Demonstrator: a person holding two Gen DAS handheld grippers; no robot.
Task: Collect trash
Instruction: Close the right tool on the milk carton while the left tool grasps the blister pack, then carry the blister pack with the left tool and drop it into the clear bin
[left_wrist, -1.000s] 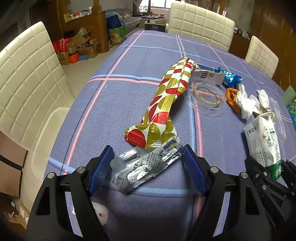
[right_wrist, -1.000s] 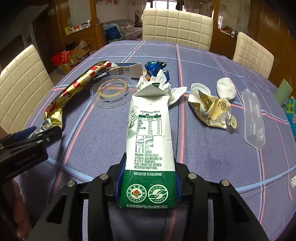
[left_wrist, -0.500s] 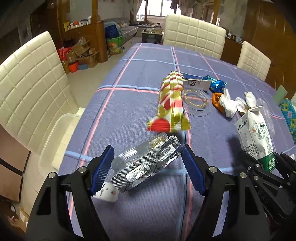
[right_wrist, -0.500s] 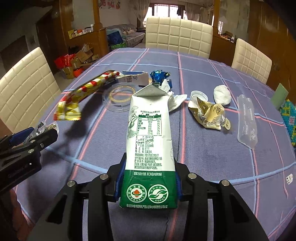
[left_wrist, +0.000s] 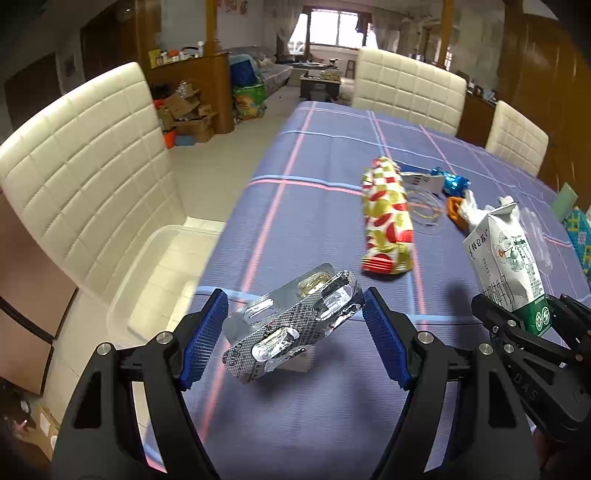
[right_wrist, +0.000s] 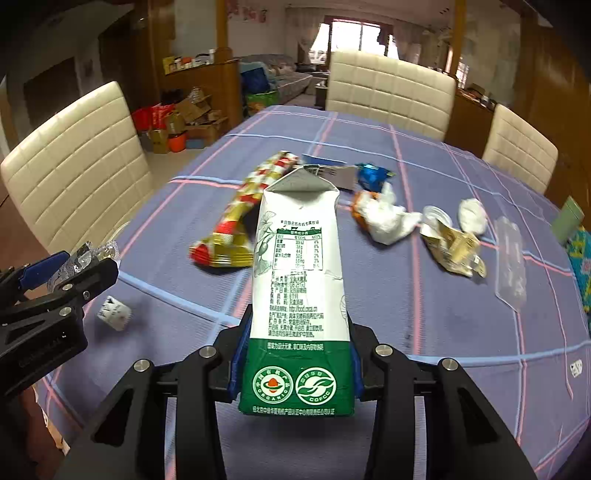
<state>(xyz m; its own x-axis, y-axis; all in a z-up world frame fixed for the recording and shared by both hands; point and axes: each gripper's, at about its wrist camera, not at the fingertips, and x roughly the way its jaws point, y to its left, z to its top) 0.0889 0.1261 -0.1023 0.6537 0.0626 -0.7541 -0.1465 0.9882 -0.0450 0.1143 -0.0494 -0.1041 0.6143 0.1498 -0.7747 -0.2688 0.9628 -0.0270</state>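
My left gripper (left_wrist: 295, 332) is shut on a silver blister pack (left_wrist: 291, 325) and holds it above the near left of the blue checked table (left_wrist: 314, 166). My right gripper (right_wrist: 295, 365) is shut on a white and green milk carton (right_wrist: 299, 295), held above the table; the carton also shows in the left wrist view (left_wrist: 506, 258). A red and gold wrapper (left_wrist: 386, 218), a crumpled white tissue (right_wrist: 388, 218), a gold crumpled wrapper (right_wrist: 454, 247), a clear plastic bottle (right_wrist: 511, 258) and a blue foil wrapper (right_wrist: 371, 175) lie on the table.
A clear plastic bin (left_wrist: 155, 280) sits on the cream chair (left_wrist: 85, 177) left of the table. A small white scrap (right_wrist: 114, 314) lies near the table's left edge. More cream chairs (right_wrist: 388, 92) stand at the far end and right.
Both grippers have risen and pulled back from the table with their loads. The blister pack is lifted clear of the red and gold wrapper.
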